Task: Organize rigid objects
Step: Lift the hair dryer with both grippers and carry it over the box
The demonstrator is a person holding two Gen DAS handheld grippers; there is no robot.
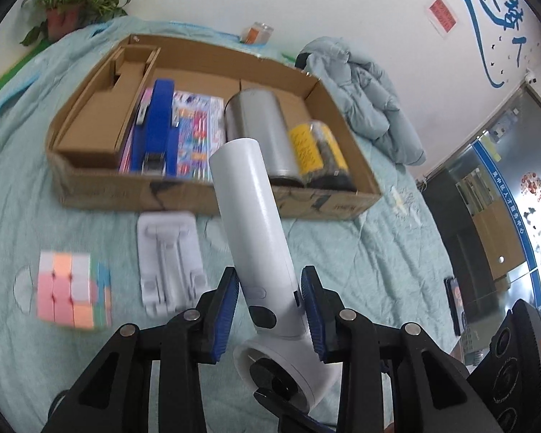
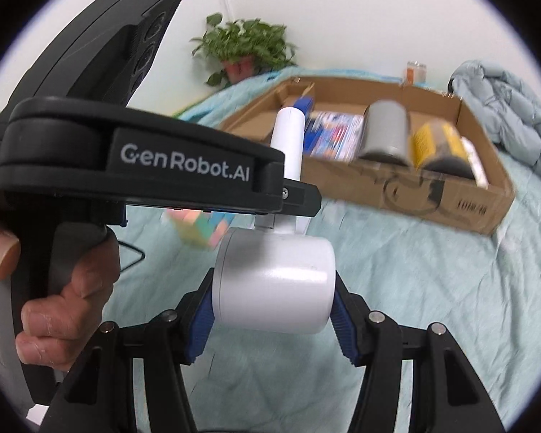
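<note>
You have both claws clamped on the white plastic handheld dryer (image 1: 256,238), left claw (image 1: 270,310) on its handle, right claw (image 2: 272,310) on its barrel (2-handed carry); next, lower it into the brown cardboard box (image 1: 212,195).

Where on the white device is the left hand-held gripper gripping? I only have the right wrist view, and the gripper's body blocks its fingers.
Observer: The left hand-held gripper is clamped across the handle of the white device, just above the round head.
Operator: What's left outside the cardboard box?
Observer: A white folding stand, hidden from you, lies flat beside the cube, in front of the box.
</note>
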